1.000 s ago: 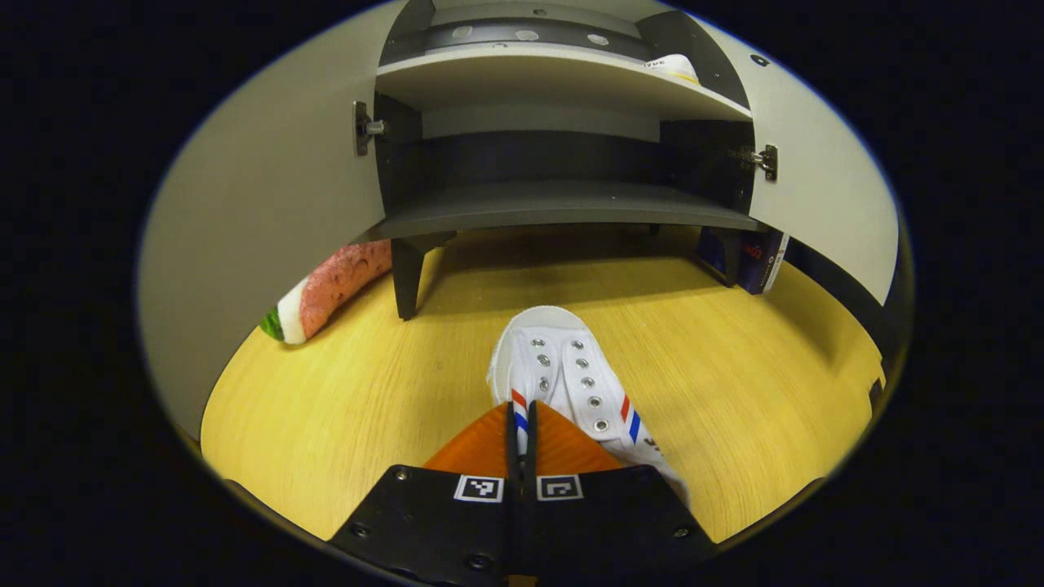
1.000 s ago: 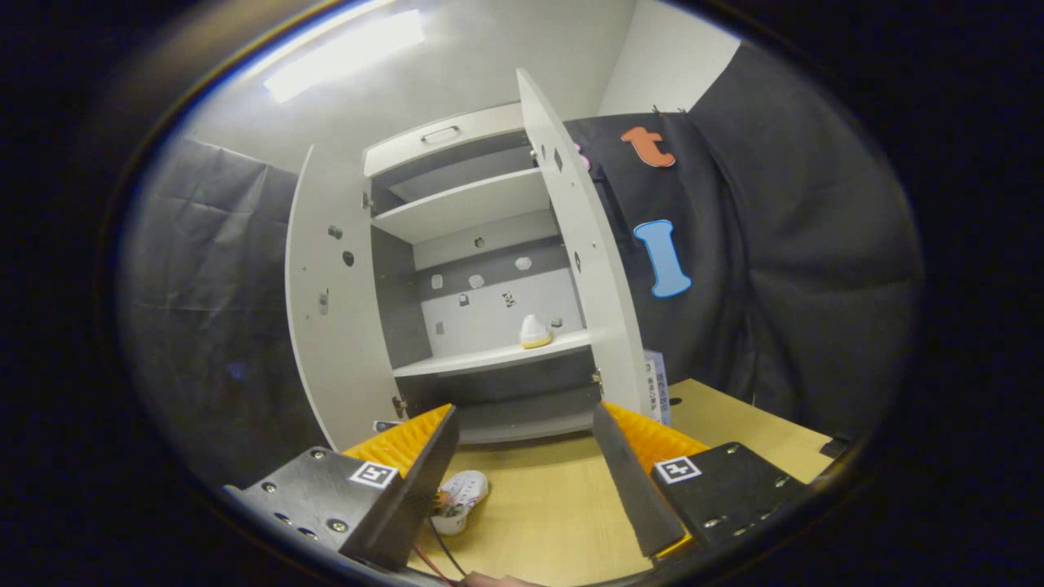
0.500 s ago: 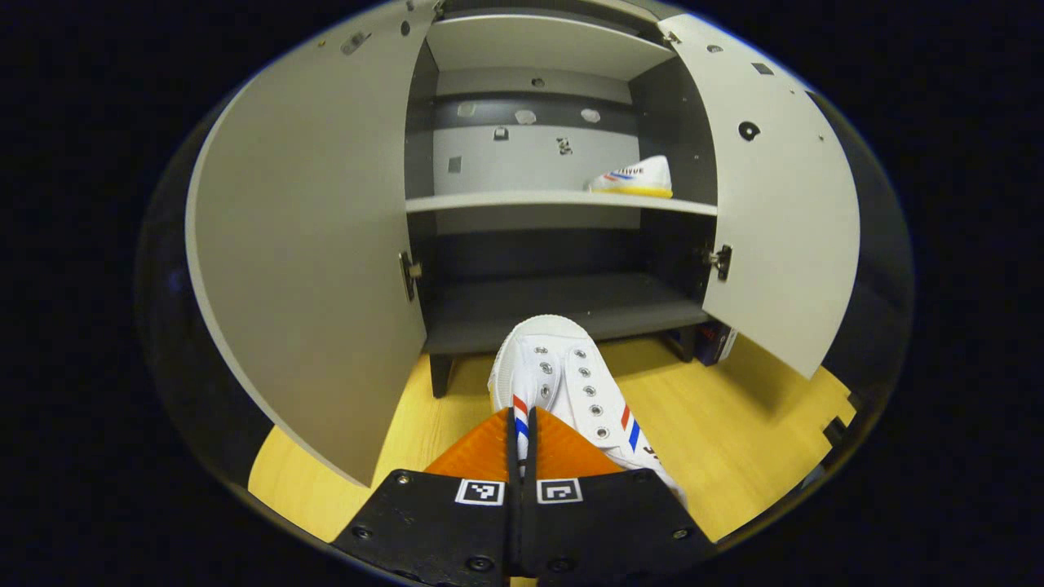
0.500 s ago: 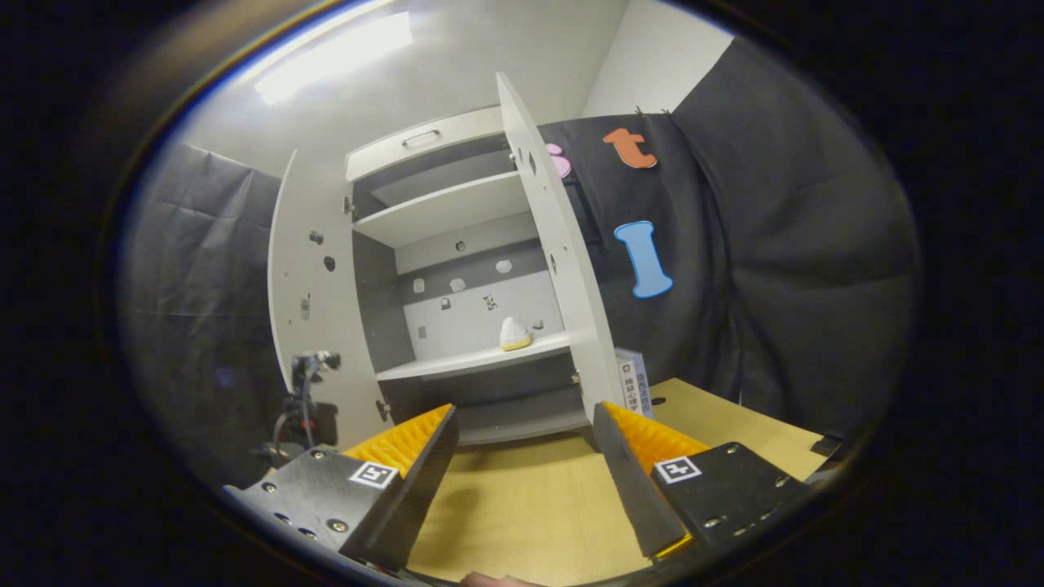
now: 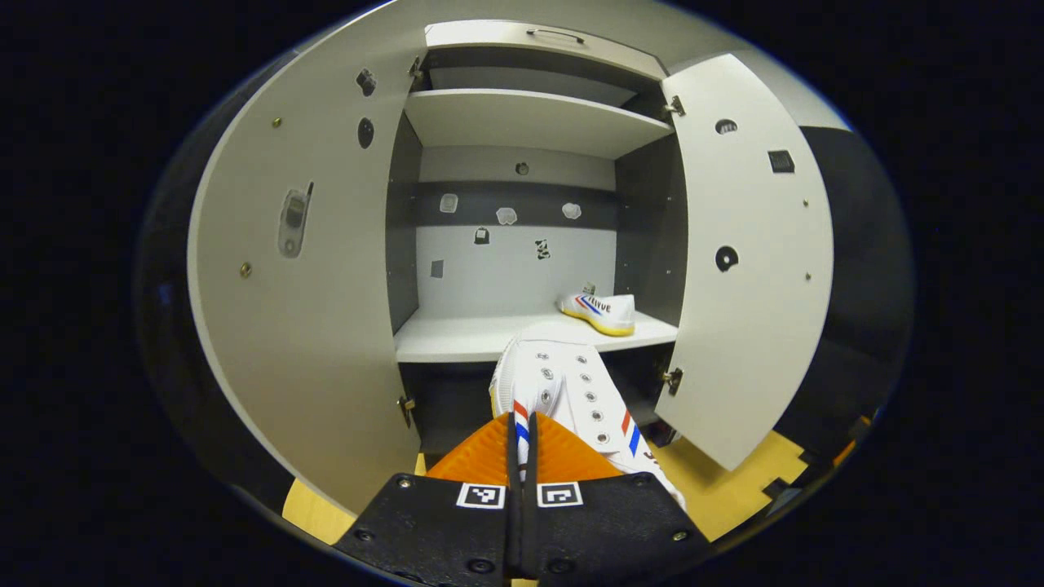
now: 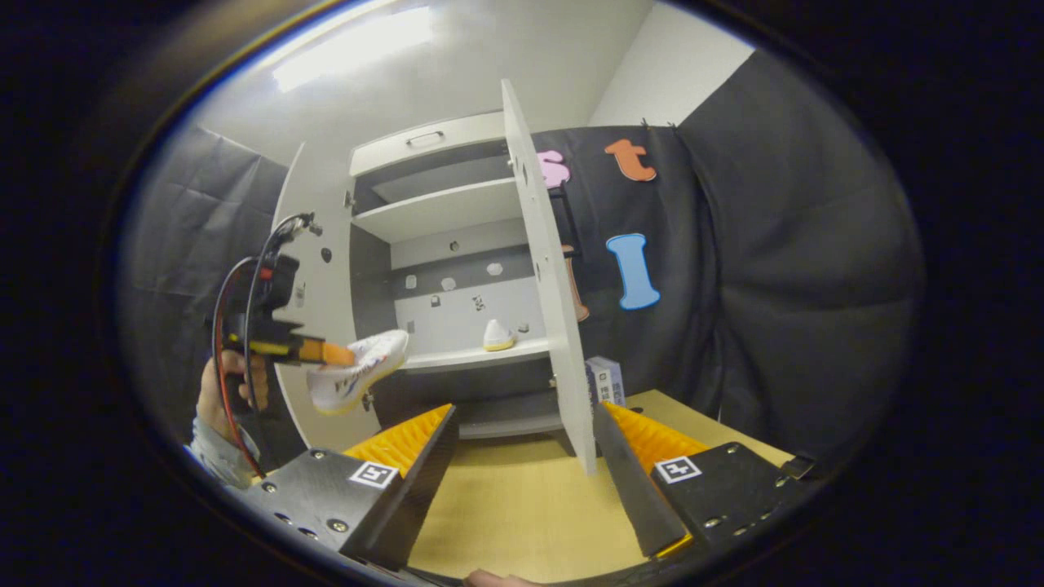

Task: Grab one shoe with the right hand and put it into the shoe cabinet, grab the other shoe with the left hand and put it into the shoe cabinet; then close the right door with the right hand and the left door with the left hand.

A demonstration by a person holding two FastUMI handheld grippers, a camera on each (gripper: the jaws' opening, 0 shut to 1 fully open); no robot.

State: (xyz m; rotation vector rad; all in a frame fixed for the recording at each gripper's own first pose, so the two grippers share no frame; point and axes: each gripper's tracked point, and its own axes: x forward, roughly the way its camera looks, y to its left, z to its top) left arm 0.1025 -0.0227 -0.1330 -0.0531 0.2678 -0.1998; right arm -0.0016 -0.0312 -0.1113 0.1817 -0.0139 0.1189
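In the left gripper view, the left tongs (image 5: 519, 424) are squeezed tight, with both fingers pressing on the edge of a white shoe (image 5: 571, 391) that has red and blue stripes. The shoe is up in the air, right in front of the cabinet (image 5: 522, 204), with its toe pointing at the middle shelf (image 5: 457, 338). The other shoe (image 5: 598, 311) sits on that shelf, at the right end, close to the cabinet's right wall. Both doors stand wide open: the left door (image 5: 310, 285) on the left of the cabinet and the right door (image 5: 750, 269) on the right of it. A bit of the yellow wood counter (image 5: 734, 497) shows below the cabinet. In the right gripper view, the right tongs (image 6: 522, 456) are spread wide apart and hold nothing. They hang over the counter (image 6: 522, 505) in front of the cabinet (image 6: 457, 269). To the left of the cabinet, a hand (image 6: 224, 391) holds the left tongs (image 6: 326, 352), and the white shoe (image 6: 359, 379) hangs from them in the air, near the left door (image 6: 314, 244). The other shoe (image 6: 495, 336) rests on the middle shelf (image 6: 465, 357) inside. The right door (image 6: 550, 302) sticks out toward the camera, edge on. A small box (image 6: 603, 379) stands on the counter just right of the cabinet.
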